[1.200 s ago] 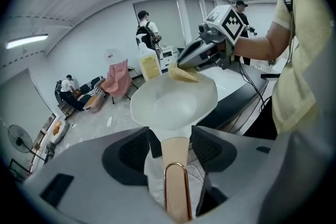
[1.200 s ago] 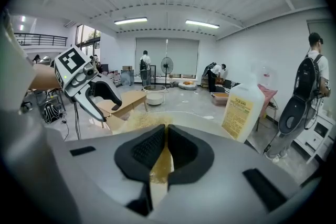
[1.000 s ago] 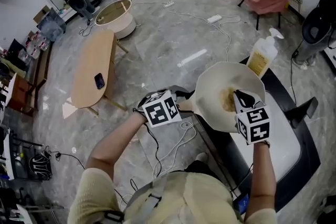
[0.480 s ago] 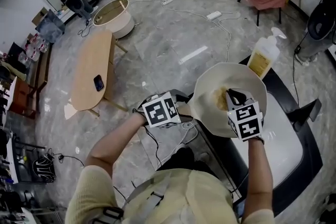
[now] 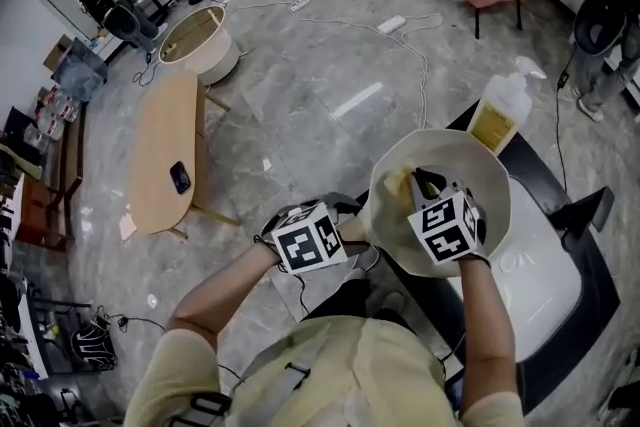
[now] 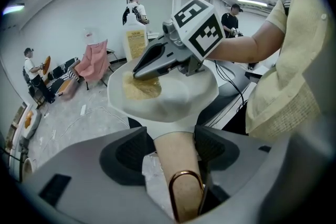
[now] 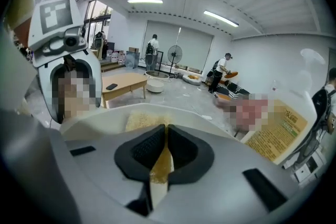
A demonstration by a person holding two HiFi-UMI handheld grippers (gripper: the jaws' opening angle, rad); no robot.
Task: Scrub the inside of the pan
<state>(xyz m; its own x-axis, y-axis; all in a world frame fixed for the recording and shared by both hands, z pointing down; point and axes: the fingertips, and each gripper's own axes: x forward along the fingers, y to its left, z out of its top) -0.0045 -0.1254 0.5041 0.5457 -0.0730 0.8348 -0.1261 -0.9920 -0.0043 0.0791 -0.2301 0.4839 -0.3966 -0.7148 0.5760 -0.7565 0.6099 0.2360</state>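
A cream pan (image 5: 487,183) held over the worktop (image 5: 545,280) edge.
The left tool (image 6: 176,145) is clamped on its tan handle (image 6: 177,165); the right tool (image 7: 165,148) pinches a yellow scrub pad (image 7: 160,166) against the pan's inside.

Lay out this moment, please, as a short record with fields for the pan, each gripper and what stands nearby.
pan: cream pan, over the edge of the table, its inside open to the head view
left gripper: left gripper shut on the pan handle
right gripper: right gripper shut on a yellow scrubbing pad, reaching inside the pan
pad: lies against the pan's inner surface
nearby: pump bottle, upright on the table beyond the pan
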